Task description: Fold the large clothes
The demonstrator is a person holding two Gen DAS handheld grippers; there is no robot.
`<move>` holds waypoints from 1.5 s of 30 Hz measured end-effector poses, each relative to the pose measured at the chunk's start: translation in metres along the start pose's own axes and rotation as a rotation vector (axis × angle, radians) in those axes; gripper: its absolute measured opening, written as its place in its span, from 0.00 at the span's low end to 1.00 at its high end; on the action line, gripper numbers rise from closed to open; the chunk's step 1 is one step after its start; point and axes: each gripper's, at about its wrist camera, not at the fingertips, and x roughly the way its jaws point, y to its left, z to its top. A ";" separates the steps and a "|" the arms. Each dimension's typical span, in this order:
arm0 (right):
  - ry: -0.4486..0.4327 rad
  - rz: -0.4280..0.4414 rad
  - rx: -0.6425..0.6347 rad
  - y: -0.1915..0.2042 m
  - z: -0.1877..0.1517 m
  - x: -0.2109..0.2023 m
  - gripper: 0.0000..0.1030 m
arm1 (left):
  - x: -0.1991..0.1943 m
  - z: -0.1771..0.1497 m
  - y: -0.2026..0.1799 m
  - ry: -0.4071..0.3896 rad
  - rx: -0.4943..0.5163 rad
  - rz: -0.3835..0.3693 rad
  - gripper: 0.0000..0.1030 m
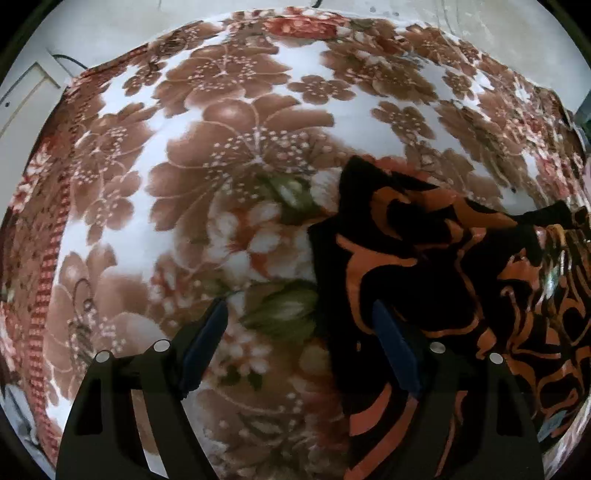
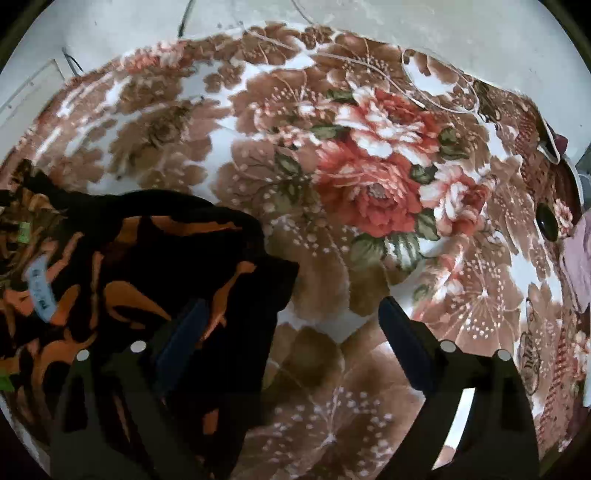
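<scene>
A black garment with orange swirls (image 1: pixel 436 266) lies crumpled on a floral blanket (image 1: pixel 229 155), at the right of the left wrist view. In the right wrist view the same garment (image 2: pixel 140 266) lies at the left, with a pale label on it. My left gripper (image 1: pixel 299 314) is open and empty, its right finger over the garment's left edge. My right gripper (image 2: pixel 291 314) is open and empty, its left finger over the garment's right edge.
The brown, white and red floral blanket (image 2: pixel 369 173) covers the whole surface. A thin cord (image 2: pixel 436 96) loops at the far right. A dark round object (image 2: pixel 546 221) and a pink cloth (image 2: pixel 580 266) sit at the right edge. A pale floor (image 2: pixel 369 14) lies beyond.
</scene>
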 end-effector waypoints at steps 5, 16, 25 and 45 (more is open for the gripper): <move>0.041 0.046 -0.063 0.006 -0.012 -0.003 0.88 | -0.002 0.008 -0.014 -0.025 0.014 -0.077 0.77; 0.051 0.183 -0.154 0.057 0.046 0.054 0.64 | 0.030 0.048 -0.043 -0.011 0.035 -0.170 0.66; 0.079 0.282 0.021 0.036 0.040 0.057 0.08 | 0.009 0.043 -0.042 -0.080 -0.017 -0.169 0.14; 0.017 0.238 0.010 0.030 0.048 0.024 0.07 | -0.015 0.035 -0.052 -0.115 0.003 -0.194 0.08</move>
